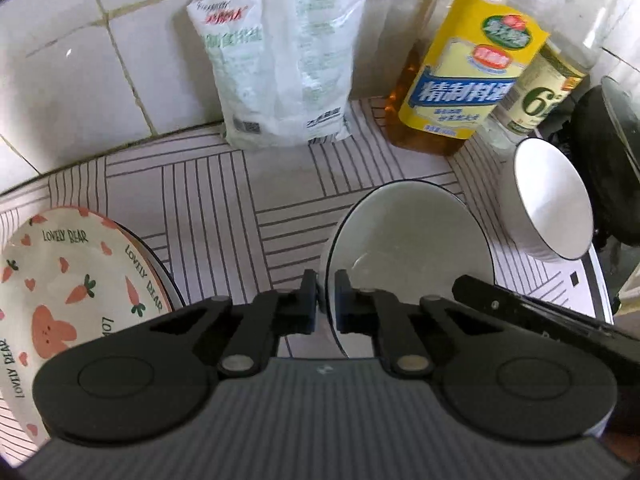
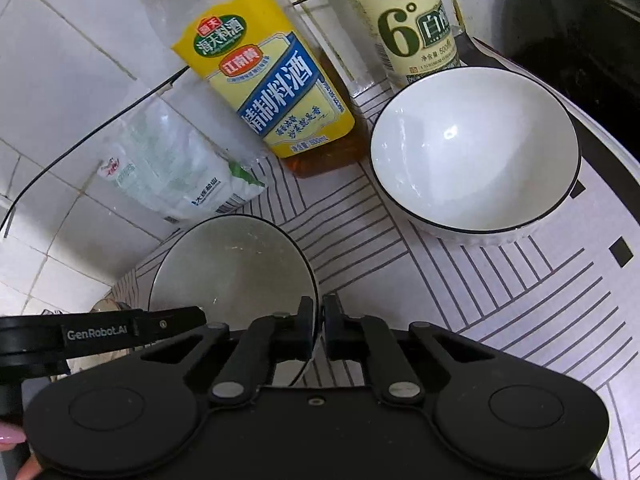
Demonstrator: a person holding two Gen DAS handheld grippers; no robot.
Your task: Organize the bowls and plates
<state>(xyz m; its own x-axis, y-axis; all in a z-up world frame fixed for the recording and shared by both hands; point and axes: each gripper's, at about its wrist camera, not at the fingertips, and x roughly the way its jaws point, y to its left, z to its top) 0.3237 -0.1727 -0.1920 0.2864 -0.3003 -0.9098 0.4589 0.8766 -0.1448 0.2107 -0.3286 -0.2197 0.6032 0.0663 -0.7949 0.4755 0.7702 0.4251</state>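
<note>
A white bowl with a thin black rim (image 1: 408, 248) (image 2: 232, 268) sits on the striped mat. My left gripper (image 1: 327, 300) is shut on its left rim, one pad inside the bowl and one outside. On the opposite rim of the same bowl my right gripper (image 2: 319, 328) is also shut. A second white bowl (image 1: 552, 200) (image 2: 472, 156) stands free further right. At the left lies a carrot-and-bear plate (image 1: 60, 280), stacked on a dark-rimmed plate.
Against the tiled wall stand a white salt bag (image 1: 280, 68), a yellow-labelled cooking wine bottle (image 2: 272, 88) and a vinegar bottle (image 2: 412, 24). A black pot (image 1: 608, 168) sits at the far right. A thin black cable (image 2: 100, 124) runs along the wall.
</note>
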